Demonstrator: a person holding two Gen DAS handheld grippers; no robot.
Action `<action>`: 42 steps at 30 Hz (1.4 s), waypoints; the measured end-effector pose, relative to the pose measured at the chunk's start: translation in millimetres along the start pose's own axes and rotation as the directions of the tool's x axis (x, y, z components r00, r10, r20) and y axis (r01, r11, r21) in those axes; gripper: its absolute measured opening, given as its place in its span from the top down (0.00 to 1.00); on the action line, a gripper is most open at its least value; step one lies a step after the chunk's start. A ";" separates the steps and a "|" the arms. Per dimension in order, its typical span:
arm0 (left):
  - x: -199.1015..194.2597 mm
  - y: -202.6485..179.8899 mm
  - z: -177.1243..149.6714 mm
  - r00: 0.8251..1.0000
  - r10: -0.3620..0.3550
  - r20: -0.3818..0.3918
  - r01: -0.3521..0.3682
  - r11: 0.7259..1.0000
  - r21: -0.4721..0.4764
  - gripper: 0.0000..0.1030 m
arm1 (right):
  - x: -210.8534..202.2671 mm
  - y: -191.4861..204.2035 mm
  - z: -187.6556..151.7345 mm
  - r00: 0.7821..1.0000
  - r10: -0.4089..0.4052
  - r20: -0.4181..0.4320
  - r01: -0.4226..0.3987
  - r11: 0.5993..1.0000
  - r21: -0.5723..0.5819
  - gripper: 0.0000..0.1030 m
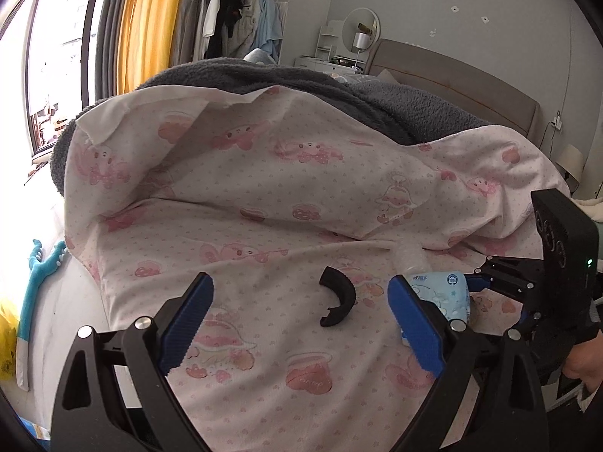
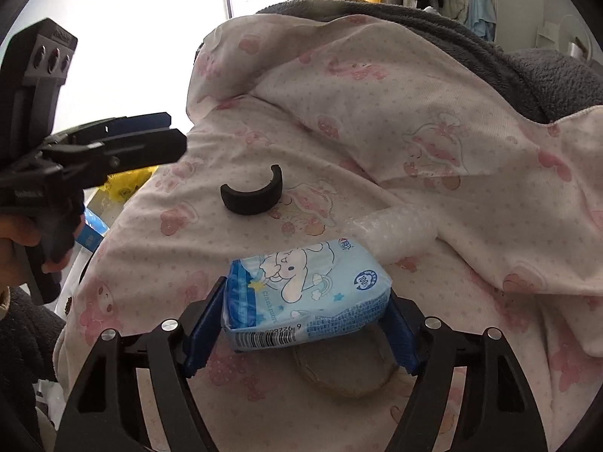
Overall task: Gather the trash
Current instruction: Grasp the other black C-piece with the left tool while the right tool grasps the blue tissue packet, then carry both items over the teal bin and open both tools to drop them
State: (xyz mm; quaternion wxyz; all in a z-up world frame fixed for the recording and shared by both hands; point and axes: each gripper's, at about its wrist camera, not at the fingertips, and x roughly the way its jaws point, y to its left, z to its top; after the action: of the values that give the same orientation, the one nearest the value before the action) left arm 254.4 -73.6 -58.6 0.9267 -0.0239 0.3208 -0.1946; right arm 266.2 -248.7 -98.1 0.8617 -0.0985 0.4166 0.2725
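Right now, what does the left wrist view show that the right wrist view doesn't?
Only the left wrist view shows the headboard, the round mirror and the open left gripper from behind. Only the right wrist view shows the barcode end of the tissue pack squeezed in the right gripper, with its shadow underneath. Both show the black curved piece, the bubble wrap roll and the pink blanket.
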 end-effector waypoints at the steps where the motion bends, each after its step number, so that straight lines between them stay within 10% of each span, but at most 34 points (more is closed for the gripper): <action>1: 1.9 -1.9 -0.4 1.000 0.001 0.000 -0.001 1.000 0.007 0.11 | -2.4 -0.8 -0.4 1.000 -0.001 0.006 0.001 1.000 0.000 0.27; 30: 84.1 -32.4 -4.6 0.987 0.041 -0.157 -0.028 0.996 0.082 0.73 | -63.2 -67.8 -27.1 0.975 0.144 0.169 -0.180 0.957 0.226 0.27; 42: 51.3 -29.5 -0.5 0.994 -0.008 -0.107 0.016 0.997 0.078 0.75 | -69.5 -55.3 -10.9 0.973 0.126 0.192 -0.167 0.962 0.216 0.27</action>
State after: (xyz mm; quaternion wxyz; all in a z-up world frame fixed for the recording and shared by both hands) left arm 280.8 -120.1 -83.9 0.9071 0.0209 0.3619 -0.2137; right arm 254.4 -325.9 -54.5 0.8782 0.0580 0.3737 0.2929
